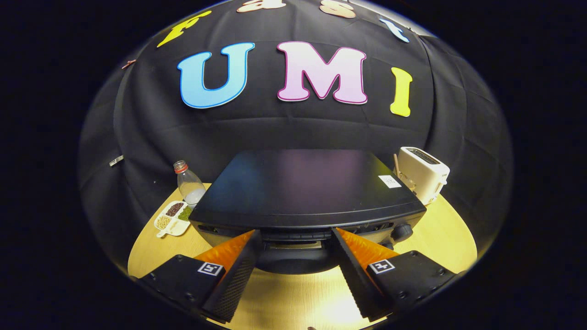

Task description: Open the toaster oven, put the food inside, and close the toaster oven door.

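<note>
A black toaster oven [302, 188] stands on the wooden table [440, 233], seen from above and in front. Its flat top faces me. Its curved door handle [293, 261] sits at the front, between my two fingertips. My gripper [296, 238] is open, its fingers [238, 270] spread to either side of the handle without pressing on it. The door looks closed. The oven's knobs [401, 231] show at its front right. I cannot see the inside of the oven.
A clear plastic bottle [188, 185] stands left of the oven. A white divided dish [173, 219] with beans and grains lies in front of it. A white pop-up toaster [424, 174] stands at the oven's right rear. Bare wood lies under my fingers.
</note>
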A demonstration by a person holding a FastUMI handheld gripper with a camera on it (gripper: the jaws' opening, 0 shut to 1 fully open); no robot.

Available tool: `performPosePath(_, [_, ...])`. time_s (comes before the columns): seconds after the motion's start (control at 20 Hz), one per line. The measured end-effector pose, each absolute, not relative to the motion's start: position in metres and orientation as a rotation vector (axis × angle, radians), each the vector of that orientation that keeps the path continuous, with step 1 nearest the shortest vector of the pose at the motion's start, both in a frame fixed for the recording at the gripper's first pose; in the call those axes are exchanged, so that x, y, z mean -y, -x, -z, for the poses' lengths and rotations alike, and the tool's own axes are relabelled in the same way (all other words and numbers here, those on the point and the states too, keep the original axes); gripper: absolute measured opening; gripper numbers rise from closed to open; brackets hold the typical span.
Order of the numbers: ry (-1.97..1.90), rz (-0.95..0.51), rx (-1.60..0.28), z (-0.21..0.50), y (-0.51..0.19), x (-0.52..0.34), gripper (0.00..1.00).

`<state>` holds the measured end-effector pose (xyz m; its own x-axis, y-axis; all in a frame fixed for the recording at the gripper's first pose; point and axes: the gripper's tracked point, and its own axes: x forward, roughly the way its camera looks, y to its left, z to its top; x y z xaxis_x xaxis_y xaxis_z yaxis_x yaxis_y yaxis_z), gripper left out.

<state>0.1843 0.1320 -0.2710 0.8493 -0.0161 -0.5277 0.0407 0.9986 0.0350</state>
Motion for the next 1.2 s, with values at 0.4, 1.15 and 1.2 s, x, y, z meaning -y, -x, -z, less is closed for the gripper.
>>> performPosePath(0.4, [-0.059, 0.031, -0.655, 0.294, -0.122, -0.132, 0.99])
performPosePath(1.15, [-0.178, 0.023, -0.896, 0.319, 0.001, -0.105, 0.98])
performPosePath(1.2, [-0.171, 0.022, -0.885, 0.313, 0.005, -0.098, 0.98])
